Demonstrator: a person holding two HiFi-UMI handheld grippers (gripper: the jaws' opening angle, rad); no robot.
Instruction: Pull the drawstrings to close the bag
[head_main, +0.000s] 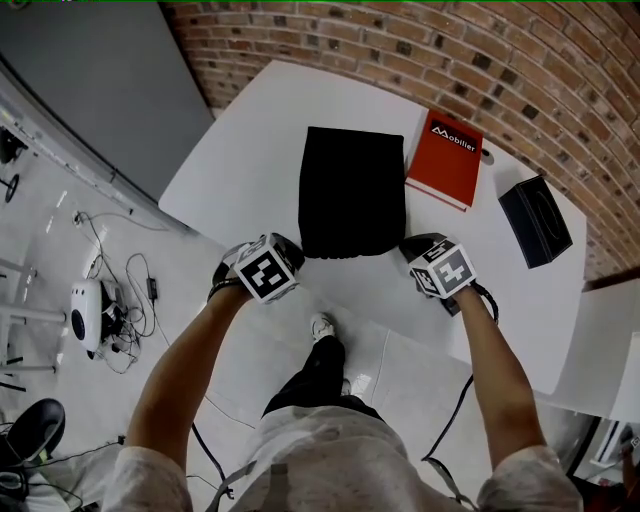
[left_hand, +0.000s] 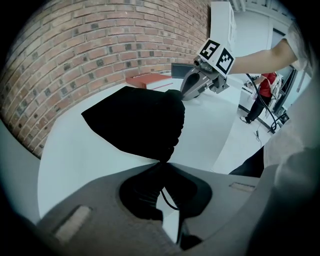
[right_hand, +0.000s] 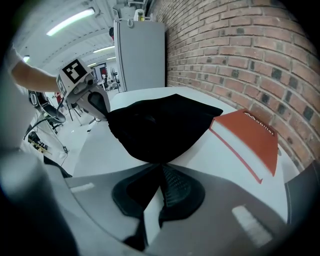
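Note:
A black drawstring bag (head_main: 352, 190) lies flat on the white table (head_main: 250, 150), its mouth toward the near edge. My left gripper (head_main: 296, 249) is at the mouth's left corner and my right gripper (head_main: 409, 247) at its right corner. In the left gripper view the left gripper (left_hand: 162, 164) is shut on black material at the gathered corner of the bag (left_hand: 137, 125), and a thin black cord (left_hand: 168, 199) trails back between the jaws. In the right gripper view the right gripper (right_hand: 161, 164) is shut on the bag (right_hand: 160, 127) at its corner; cord or cloth, I cannot tell.
A red book (head_main: 446, 160) lies just right of the bag, with a black box (head_main: 536, 220) further right. A brick wall (head_main: 450, 50) runs behind the table. The table's near edge is right under both grippers. Cables and a white device (head_main: 88, 312) lie on the floor at left.

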